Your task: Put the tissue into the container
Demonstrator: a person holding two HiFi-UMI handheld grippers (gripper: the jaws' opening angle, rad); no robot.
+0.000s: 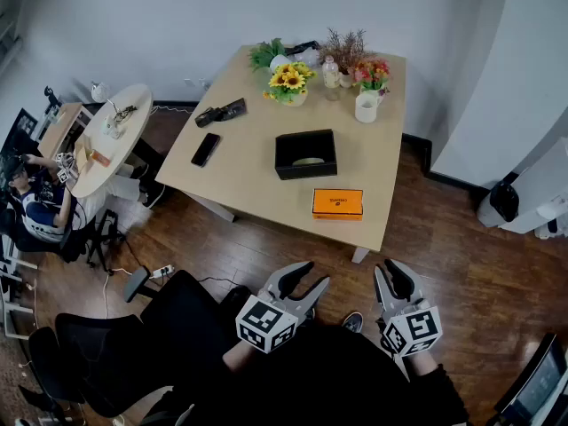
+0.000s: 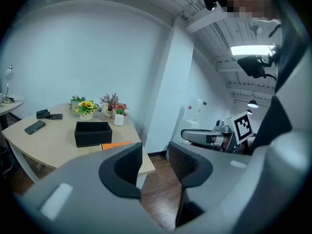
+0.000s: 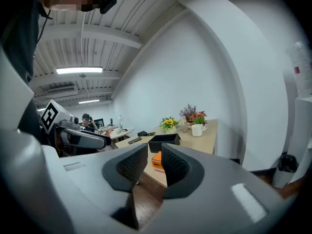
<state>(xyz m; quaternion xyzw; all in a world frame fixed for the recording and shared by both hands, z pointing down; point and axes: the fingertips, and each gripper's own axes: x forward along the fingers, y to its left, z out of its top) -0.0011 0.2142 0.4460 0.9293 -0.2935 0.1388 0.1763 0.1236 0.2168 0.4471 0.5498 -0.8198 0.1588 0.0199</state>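
A black open-topped container (image 1: 305, 153) stands in the middle of the wooden table (image 1: 240, 162), with something pale inside it. An orange tissue pack (image 1: 337, 203) lies just in front of it near the table's front edge. Both grippers hang low over the floor, well short of the table. My left gripper (image 1: 306, 278) is shut with nothing in it, and my right gripper (image 1: 395, 273) is shut and empty too. The left gripper view has its jaws (image 2: 155, 162) together, with the container (image 2: 92, 133) and pack (image 2: 116, 144) far off. The right gripper (image 3: 154, 167) faces the container (image 3: 163, 141) and pack (image 3: 156, 161).
Flower pots (image 1: 290, 82), a white mug (image 1: 366, 106), a phone (image 1: 205, 149) and a remote (image 1: 221, 113) share the table. A round side table (image 1: 111, 140) with a seated person is at the left. A black chair (image 1: 98, 353) and a power strip (image 1: 162, 272) are on the floor.
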